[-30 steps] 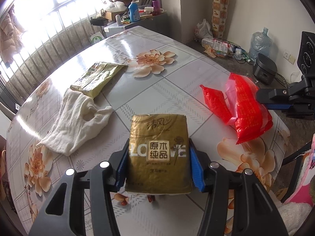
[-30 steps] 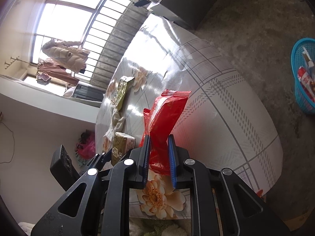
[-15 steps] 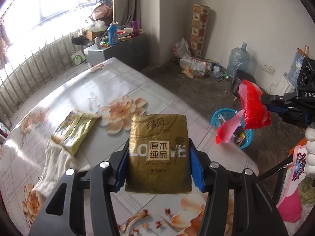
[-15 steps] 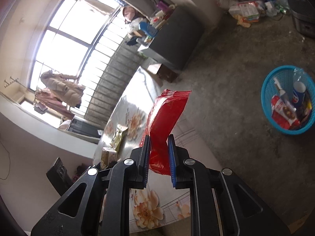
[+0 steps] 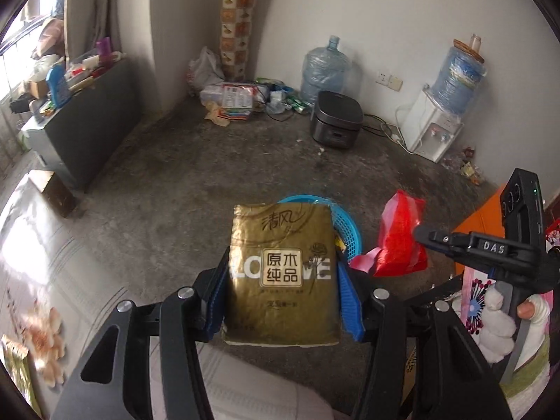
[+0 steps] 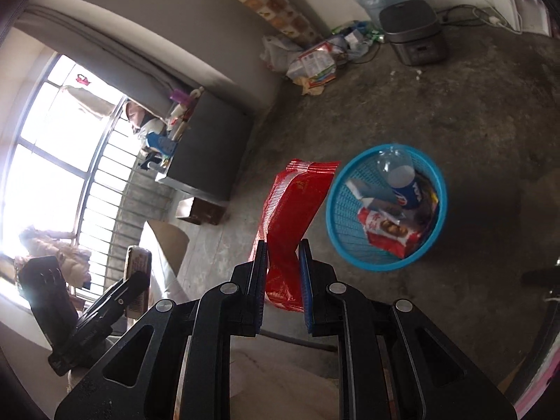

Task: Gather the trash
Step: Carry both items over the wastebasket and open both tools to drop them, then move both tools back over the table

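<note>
My left gripper [image 5: 281,280] is shut on a gold tissue pack [image 5: 281,269] and holds it in the air over the floor. My right gripper [image 6: 282,262] is shut on a red plastic wrapper [image 6: 294,206], which also shows in the left wrist view [image 5: 399,238]. A blue trash basket [image 6: 385,259] stands on the concrete floor just right of the wrapper; it holds a Pepsi bottle [image 6: 402,182] and a red snack bag [image 6: 388,231]. In the left wrist view the basket [image 5: 346,227] is mostly hidden behind the tissue pack. The left gripper with the pack shows at the left of the right wrist view [image 6: 136,273].
The flowered table [image 5: 42,280] lies at lower left with another gold wrapper [image 5: 14,367] on it. A black rice cooker [image 5: 336,119], water jugs [image 5: 325,70], a dispenser [image 5: 437,126] and a litter pile [image 5: 238,98] line the far wall. A grey cabinet [image 5: 87,115] stands left.
Both grippers have swung away from the table toward the floor, each still holding its item. The blue basket is now close under the red wrapper and behind the tissue pack.
</note>
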`<state>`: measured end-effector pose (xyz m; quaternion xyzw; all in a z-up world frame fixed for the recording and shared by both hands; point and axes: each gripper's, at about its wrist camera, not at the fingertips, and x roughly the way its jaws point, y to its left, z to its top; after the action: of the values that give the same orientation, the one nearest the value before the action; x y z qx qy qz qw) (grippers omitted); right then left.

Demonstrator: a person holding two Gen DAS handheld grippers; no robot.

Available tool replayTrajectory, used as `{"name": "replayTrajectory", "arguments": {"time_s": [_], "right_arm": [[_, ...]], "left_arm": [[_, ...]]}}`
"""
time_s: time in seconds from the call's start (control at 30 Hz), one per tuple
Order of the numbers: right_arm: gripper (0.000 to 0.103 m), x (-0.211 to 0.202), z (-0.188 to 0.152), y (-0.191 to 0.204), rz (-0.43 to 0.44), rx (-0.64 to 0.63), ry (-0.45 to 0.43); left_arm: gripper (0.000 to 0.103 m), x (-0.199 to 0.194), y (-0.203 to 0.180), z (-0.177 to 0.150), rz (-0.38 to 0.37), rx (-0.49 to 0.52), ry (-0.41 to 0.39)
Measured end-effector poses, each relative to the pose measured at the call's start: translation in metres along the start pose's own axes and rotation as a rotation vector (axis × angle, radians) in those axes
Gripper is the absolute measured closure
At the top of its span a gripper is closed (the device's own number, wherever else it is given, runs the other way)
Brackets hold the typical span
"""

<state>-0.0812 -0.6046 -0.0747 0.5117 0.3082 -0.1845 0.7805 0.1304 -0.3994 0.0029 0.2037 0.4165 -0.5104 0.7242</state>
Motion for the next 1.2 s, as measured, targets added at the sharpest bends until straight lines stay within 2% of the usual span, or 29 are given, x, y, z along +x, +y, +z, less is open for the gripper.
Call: {"name": "replayTrajectory", "arguments": {"time_s": [0.13, 0.17, 0.2, 0.27, 0.33, 0.43, 0.63, 0.77, 0.9, 1.0, 1.07, 1.13, 1.2], "right_arm": [[0.083, 0.031, 0.02, -0.032, -0.064, 0.066, 0.0], [0.082, 0.043, 0.026, -0.042, -0.078, 0.09, 0.009], [0.079, 0.054, 0.03, -0.053, -0.097, 0.113, 0.014], [0.055, 0.076, 0.035, -0.072, -0.135, 0.148, 0.023], [0.053, 0.087, 0.035, -0.088, -0.197, 0.186, 0.034], [0.053, 0.086, 0.03, -0.096, -0.148, 0.226, 0.022], [0.053, 0.069, 0.024, -0.089, -0.127, 0.208, 0.008], [0.053, 0.053, 0.02, -0.069, -0.093, 0.176, -0.026], [0.051, 0.038, 0.013, -0.036, -0.057, 0.082, -0.045], [0.043, 0.027, 0.006, -0.007, -0.019, 0.003, -0.058], [0.034, 0.023, 0.002, 0.013, -0.006, -0.057, -0.062], [0.033, 0.021, -0.003, 0.032, 0.014, -0.115, -0.056], [0.033, 0.022, -0.008, 0.052, 0.042, -0.172, -0.036]], "left_arm": [[0.051, 0.067, -0.026, 0.032, -0.057, 0.027, 0.08], [0.046, 0.086, -0.03, 0.039, -0.079, 0.036, 0.107], [0.035, 0.104, -0.035, 0.045, -0.102, 0.046, 0.13], [0.027, 0.133, -0.036, 0.051, -0.089, 0.045, 0.151], [0.027, 0.151, -0.036, 0.053, -0.04, 0.023, 0.16], [0.027, 0.148, -0.027, 0.05, -0.047, -0.032, 0.141], [0.027, 0.107, -0.003, 0.043, -0.016, -0.07, 0.062], [0.027, 0.055, 0.021, 0.033, -0.051, -0.129, -0.012], [0.026, -0.005, 0.042, 0.01, -0.026, -0.149, -0.094], [0.026, -0.051, 0.059, -0.015, 0.023, -0.17, -0.146], [0.026, -0.082, 0.071, -0.035, 0.077, -0.197, -0.197], [0.026, -0.116, 0.087, -0.062, 0.157, -0.246, -0.275], [0.026, -0.143, 0.103, -0.088, 0.224, -0.284, -0.302]]}}
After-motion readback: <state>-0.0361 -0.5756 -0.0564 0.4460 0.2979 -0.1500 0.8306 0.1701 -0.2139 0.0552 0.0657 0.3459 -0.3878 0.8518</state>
